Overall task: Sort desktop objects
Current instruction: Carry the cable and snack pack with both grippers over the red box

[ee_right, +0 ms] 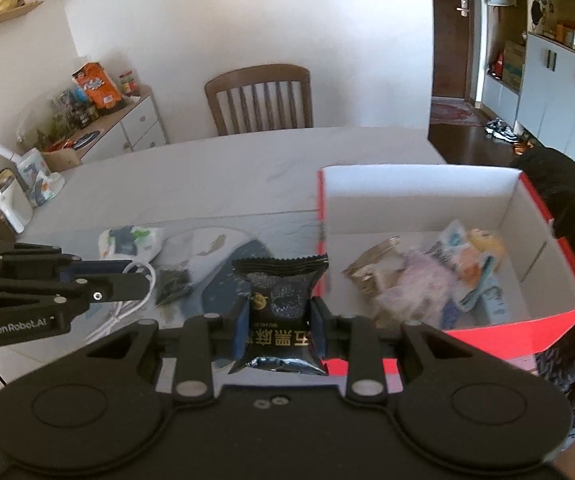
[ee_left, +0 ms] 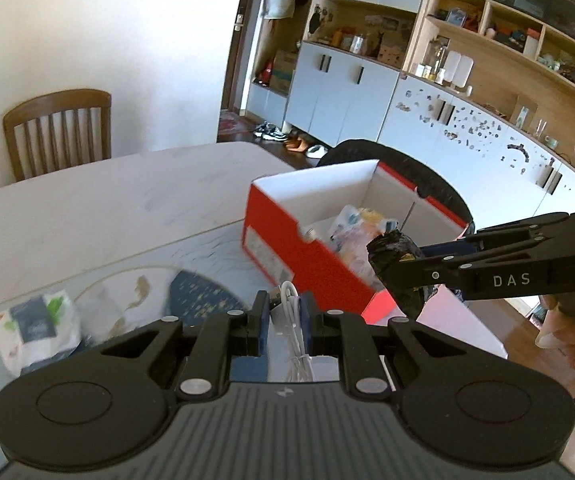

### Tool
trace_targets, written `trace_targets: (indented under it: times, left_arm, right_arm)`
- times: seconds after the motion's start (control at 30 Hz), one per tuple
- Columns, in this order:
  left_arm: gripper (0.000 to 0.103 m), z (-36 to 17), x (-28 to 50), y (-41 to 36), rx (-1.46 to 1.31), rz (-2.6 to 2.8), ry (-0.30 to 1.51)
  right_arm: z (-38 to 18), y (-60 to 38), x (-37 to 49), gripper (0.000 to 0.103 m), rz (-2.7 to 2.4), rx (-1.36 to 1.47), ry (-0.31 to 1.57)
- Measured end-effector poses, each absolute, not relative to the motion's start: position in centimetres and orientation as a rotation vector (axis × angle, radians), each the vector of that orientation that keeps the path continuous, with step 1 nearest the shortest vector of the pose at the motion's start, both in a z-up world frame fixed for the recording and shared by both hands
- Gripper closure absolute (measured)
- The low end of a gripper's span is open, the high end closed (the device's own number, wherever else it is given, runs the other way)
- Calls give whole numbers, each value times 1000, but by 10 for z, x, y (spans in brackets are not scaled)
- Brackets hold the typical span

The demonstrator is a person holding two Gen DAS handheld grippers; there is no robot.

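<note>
Pinched between the jaws of the right gripper (ee_right: 278,322), at the lower middle of the right wrist view, a black snack packet (ee_right: 280,312) is held upright, its crimped top edge level with the near corner of the red shoe box (ee_right: 519,320). That box stands open on the bench (ee_right: 227,176) at the right of the frame, with several light-coloured packets (ee_right: 463,264) already lying inside. In the left wrist view, a coiled white cable (ee_left: 293,320) is gripped by the left gripper (ee_left: 283,320), whose jaws are pressed closely on it at the lower middle of the frame; the box lies up and to the right of it. Left on the bench are a white tissue pack (ee_left: 35,328) at the lower left and a small dark packet (ee_right: 173,280) on the patterned mat (ee_right: 223,268). The step in hand is judged to be the carrying of both items toward the box. Next, each gripper would need to be brought over the box's open top, clear of its near wall, before the jaws are spread; the dangling cable loop could catch on the rim.
</note>
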State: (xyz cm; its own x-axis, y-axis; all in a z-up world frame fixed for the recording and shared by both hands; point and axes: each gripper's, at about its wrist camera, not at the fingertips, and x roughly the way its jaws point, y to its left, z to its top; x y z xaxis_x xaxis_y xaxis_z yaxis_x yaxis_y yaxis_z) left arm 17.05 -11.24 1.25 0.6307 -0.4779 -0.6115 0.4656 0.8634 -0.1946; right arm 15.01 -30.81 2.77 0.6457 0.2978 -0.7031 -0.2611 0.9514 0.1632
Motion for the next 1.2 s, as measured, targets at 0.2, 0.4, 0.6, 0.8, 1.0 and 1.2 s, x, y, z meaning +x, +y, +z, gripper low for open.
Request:
trace_targets:
  times: [0.2,0.4,0.6,0.8,1.0,1.2]
  left_arm:
    - [88,20,186,-142,-7,-554,690]
    - [88,23,205,-173,-2,-550,686]
    - [88,24,225,-197,-19,-540,691]
    - [88,30,247,-217,-11,-510,678]
    - [88,30,273,-240,1,-498,689]
    - [88,21,303,-270,31,-514,727]
  right_arm:
    - [30,-344,162,73,284,53,789]
    - [22,-375,180,73,269,57,792]
    - [15,-398,201,73,275,43,811]
    - [8,-413,220,73,290,16,821]
    - [0,-425,234,73,291,10,825]
    - [-12,-435,245,73,317,-6,867]
